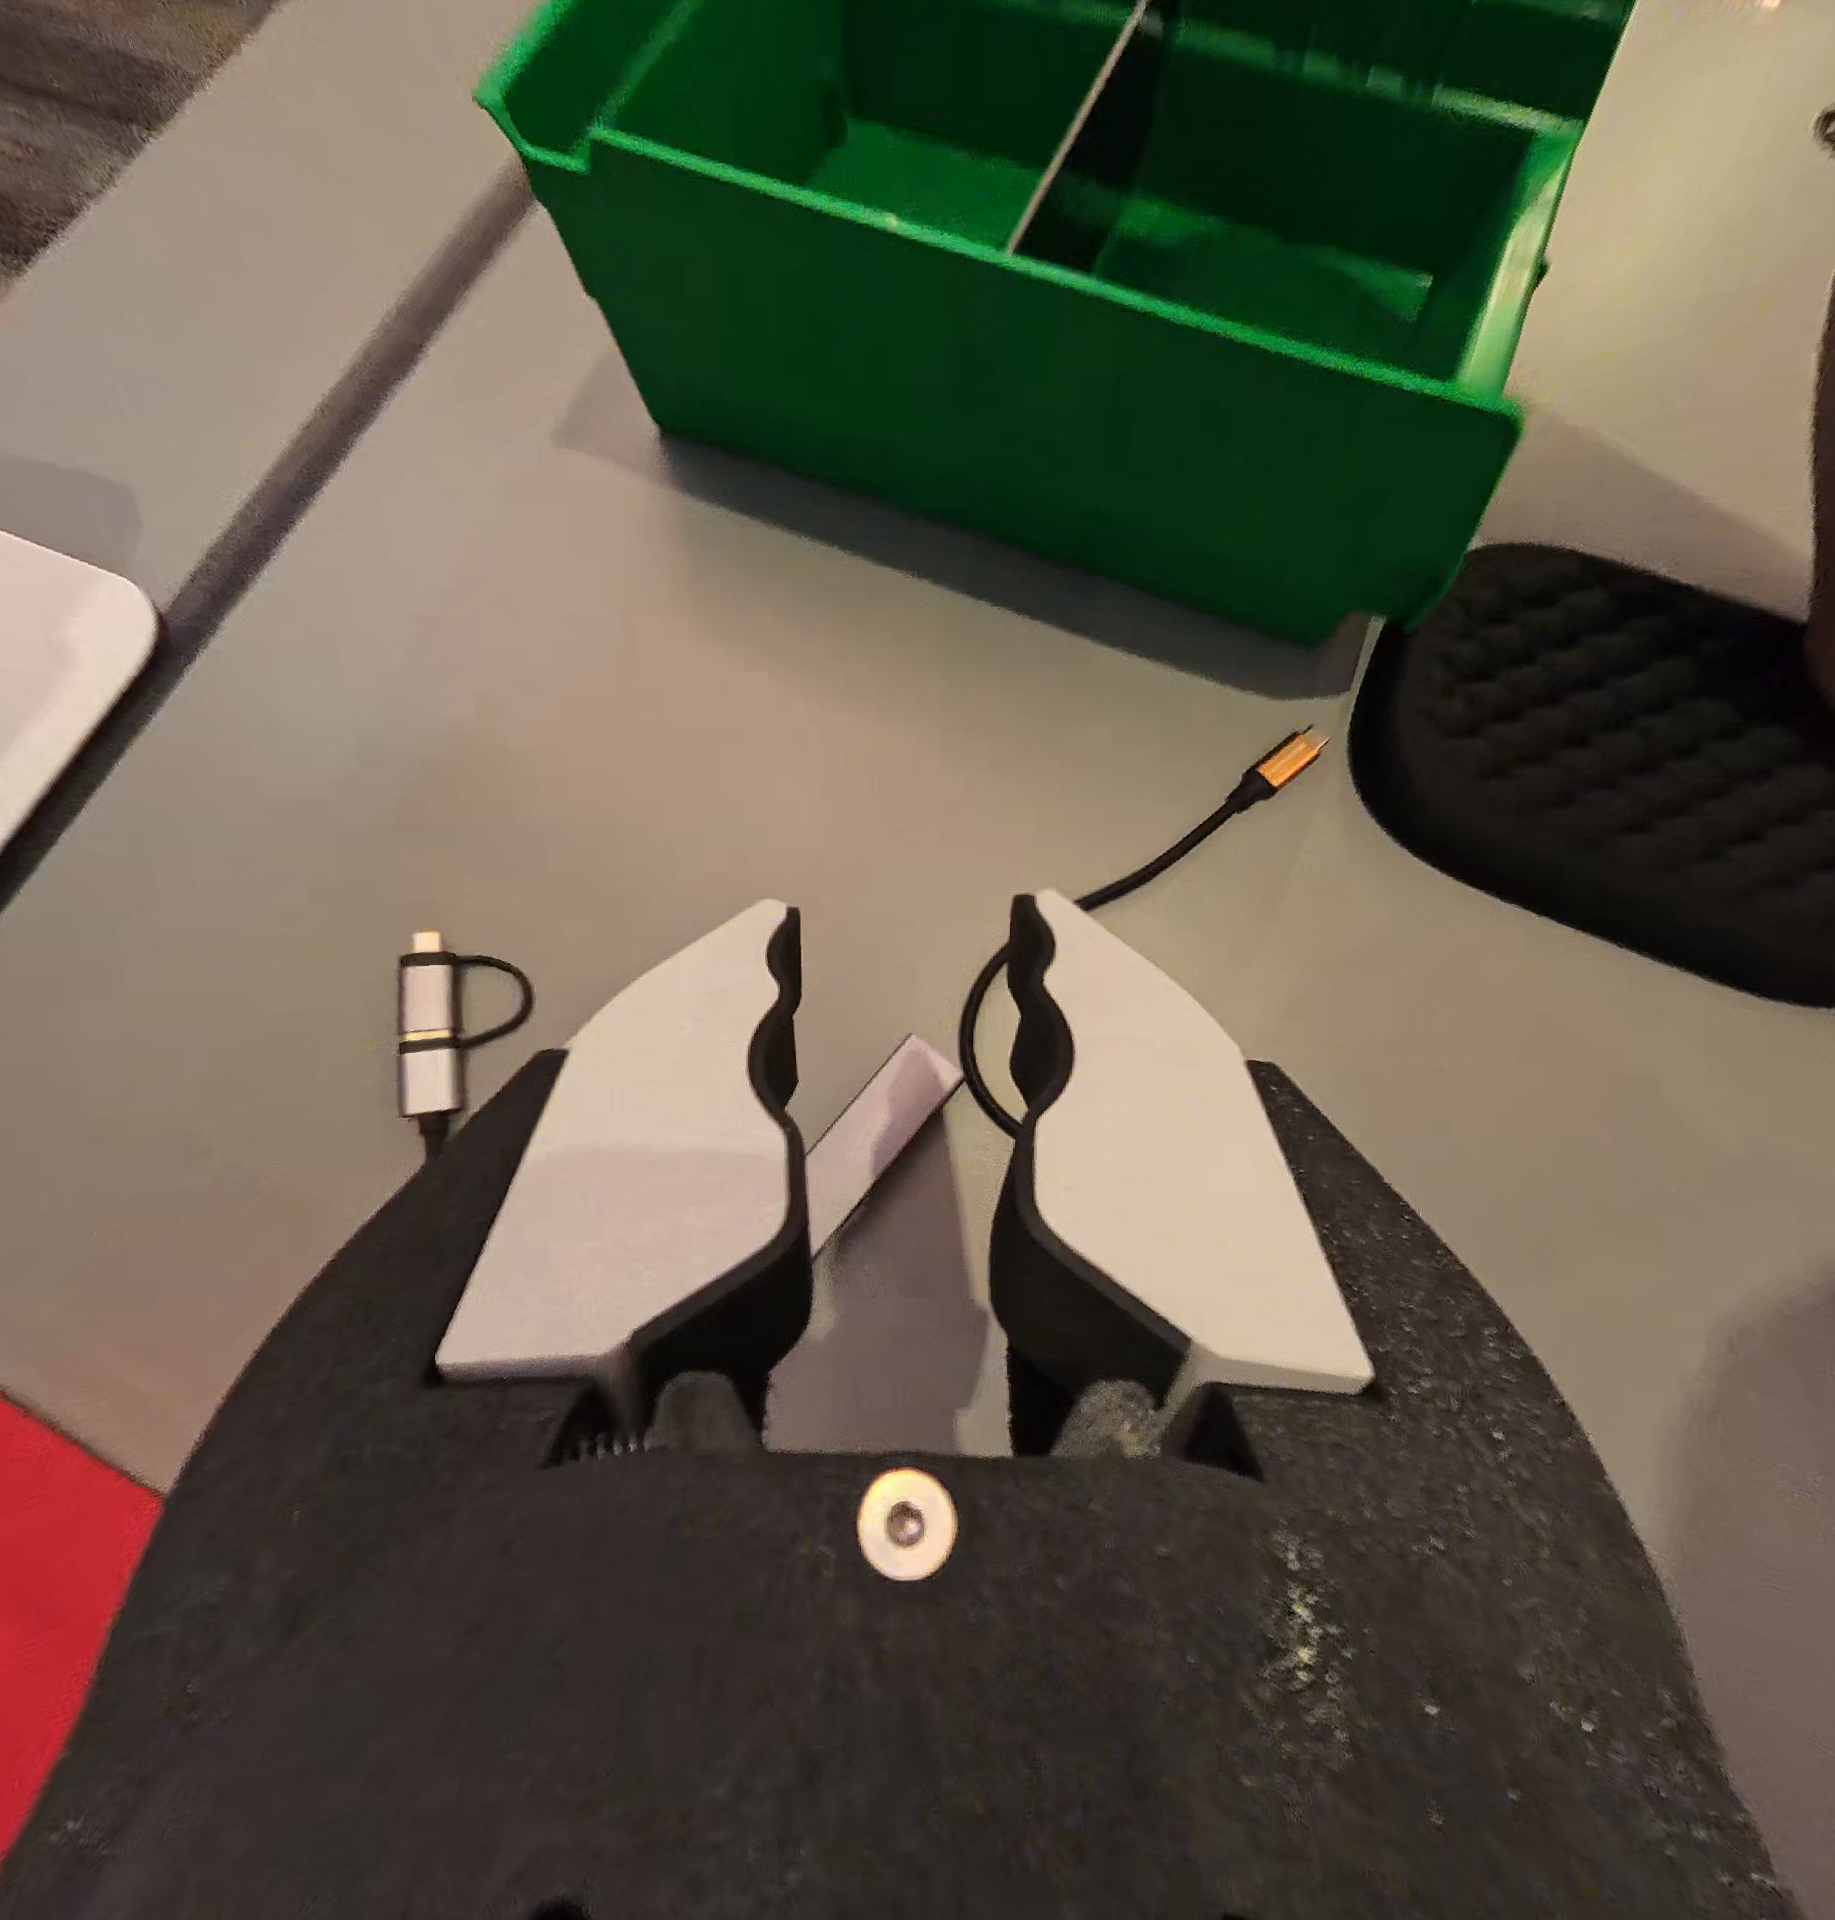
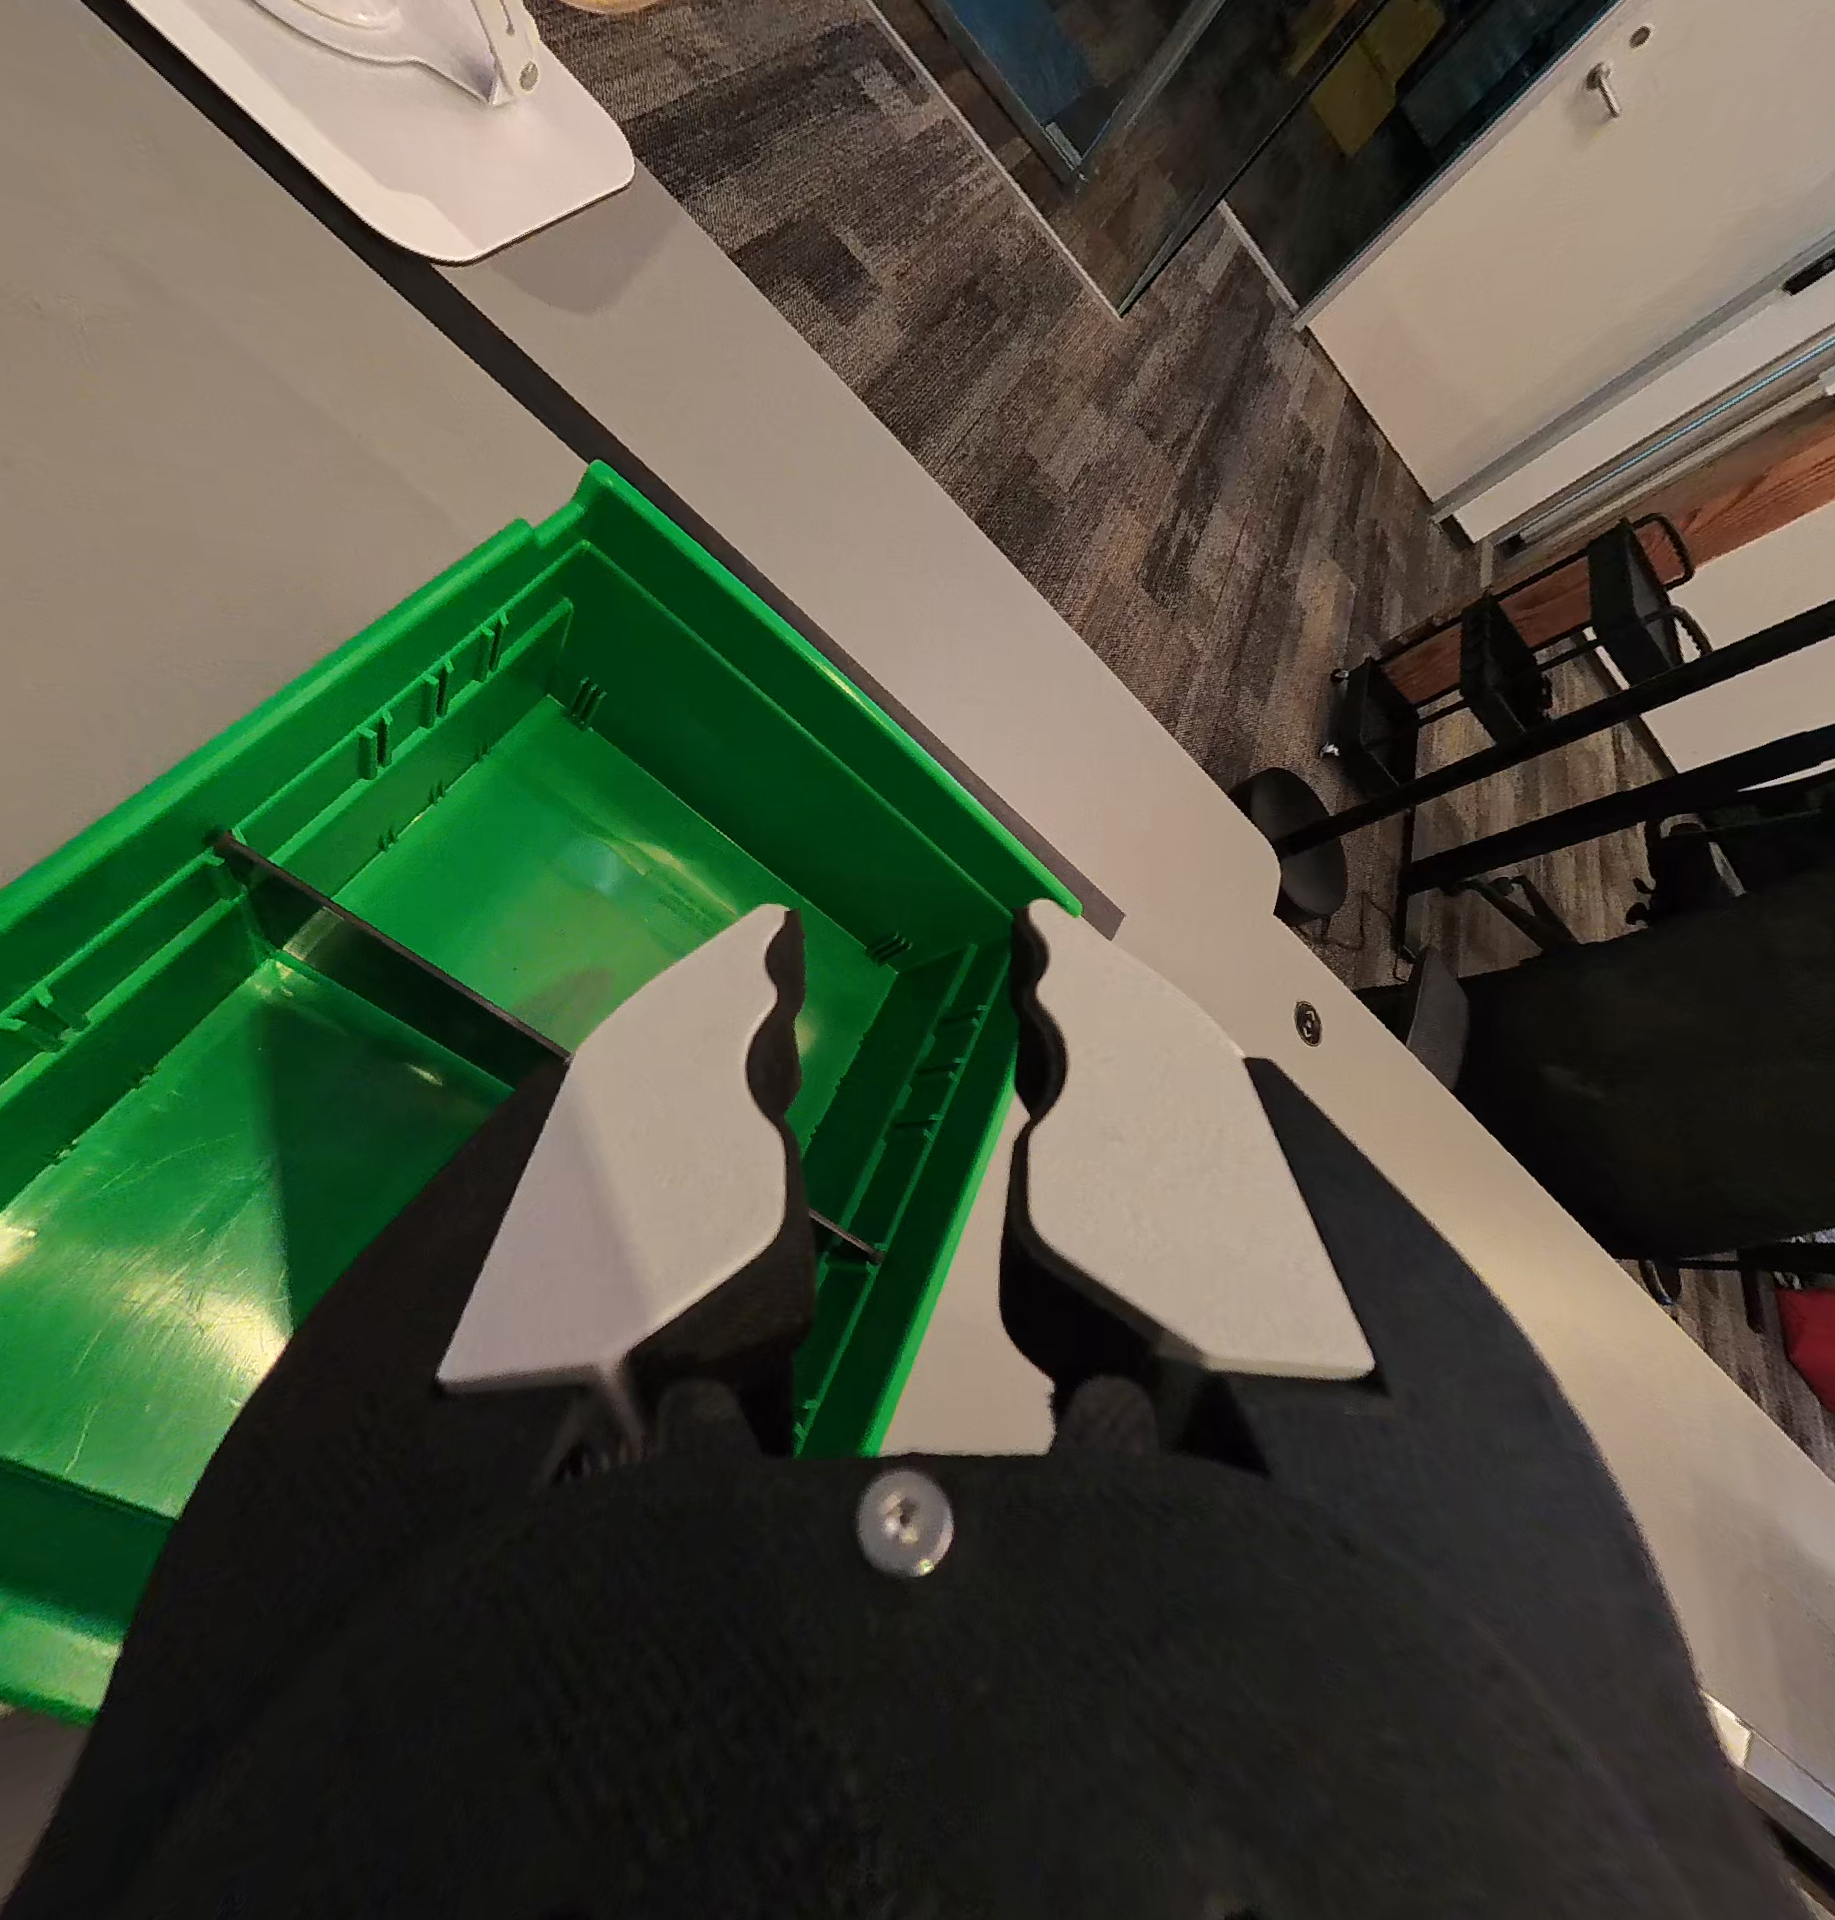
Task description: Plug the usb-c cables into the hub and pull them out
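In the left wrist view my left gripper (image 1: pixel 905 920) is open and empty above the grey table. Below it, between the fingers, lies a grey hub (image 1: pixel 877 1122), partly hidden by the left finger. The hub's black cable (image 1: pixel 1162 857) curls from behind the right finger and ends in an orange-and-black USB-C plug (image 1: pixel 1282 764) lying free on the table. A silver USB-C plug with a tethered adapter (image 1: pixel 430 1023) lies just left of the left finger. In the right wrist view my right gripper (image 2: pixel 905 920) is open and empty, held over the near-right corner of the green bin (image 2: pixel 601 800).
The green bin (image 1: pixel 1048 416), with a divider and both compartments empty, stands behind the hub. A black quilted pad (image 1: pixel 1619 769) lies at right with a dark object on it. A white plate-like base (image 1: pixel 30 686) is at left, a red thing (image 1: pixel 30 1579) at bottom left. The table edge (image 2: pixel 1152 790) drops to carpet. My hands' fingertips stand some 30 cm from each other. The right gripper is farther from the orange-and-black USB-C plug (image 1: pixel 1282 764), some 25 cm, than the left, some 15 cm.
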A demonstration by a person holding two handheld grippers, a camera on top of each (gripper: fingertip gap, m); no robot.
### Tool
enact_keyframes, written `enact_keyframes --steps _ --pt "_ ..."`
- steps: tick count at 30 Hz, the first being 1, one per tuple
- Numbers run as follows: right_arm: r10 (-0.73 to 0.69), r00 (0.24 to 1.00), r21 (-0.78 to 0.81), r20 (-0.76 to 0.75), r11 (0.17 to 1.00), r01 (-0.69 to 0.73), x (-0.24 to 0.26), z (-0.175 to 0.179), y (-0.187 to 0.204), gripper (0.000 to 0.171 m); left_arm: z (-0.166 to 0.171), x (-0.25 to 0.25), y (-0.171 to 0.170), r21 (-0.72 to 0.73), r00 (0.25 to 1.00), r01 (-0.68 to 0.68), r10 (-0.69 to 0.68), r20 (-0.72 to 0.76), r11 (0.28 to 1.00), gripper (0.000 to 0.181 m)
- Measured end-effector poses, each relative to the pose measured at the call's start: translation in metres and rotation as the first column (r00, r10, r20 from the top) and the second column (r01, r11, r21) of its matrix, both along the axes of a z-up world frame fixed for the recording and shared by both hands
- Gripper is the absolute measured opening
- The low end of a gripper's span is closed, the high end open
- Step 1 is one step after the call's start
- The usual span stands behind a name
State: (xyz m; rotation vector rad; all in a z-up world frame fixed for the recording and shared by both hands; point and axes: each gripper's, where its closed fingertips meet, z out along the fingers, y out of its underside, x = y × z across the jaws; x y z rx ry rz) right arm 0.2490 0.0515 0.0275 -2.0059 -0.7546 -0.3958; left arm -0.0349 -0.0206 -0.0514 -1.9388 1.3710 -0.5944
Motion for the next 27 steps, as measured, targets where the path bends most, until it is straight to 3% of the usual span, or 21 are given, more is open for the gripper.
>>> enact_keyframes --steps 4,10,13,17,21,27 --pt "0.003 1.0 0.01 0.004 1.0 -0.003 0.0 0.002 -0.001 0.039 0.005 -0.016 0.007 0.066 1.0 0.001 0.001 -0.022 0.998 0.037" --pt "0.017 0.999 0.008 0.027 1.0 -0.017 -0.003 0.002 -0.001 0.039 -0.029 -0.052 0.02 0.193 0.94 -0.005 0.07 -0.333 0.981 0.034" --pt "0.023 0.999 0.001 0.034 1.0 -0.023 -0.004 0.0 0.0 0.039 -0.046 -0.052 0.008 0.137 0.916 0.058 0.001 -0.401 0.989 0.033" --pt "0.047 0.998 -0.008 0.052 0.999 -0.046 -0.008 -0.003 -0.002 0.039 -0.072 -0.073 0.008 0.127 0.815 0.09 0.0 -0.58 0.988 0.028" --pt "0.055 0.997 -0.007 0.05 0.998 -0.055 -0.01 -0.003 -0.002 0.039 -0.075 -0.064 0.0 0.084 0.837 0.11 -0.047 -0.546 0.99 0.029" --pt "0.062 0.996 -0.009 0.062 0.998 -0.062 -0.011 -0.003 -0.003 0.039 -0.074 -0.018 -0.025 -0.067 0.917 0.162 -0.175 -0.358 0.985 0.03"
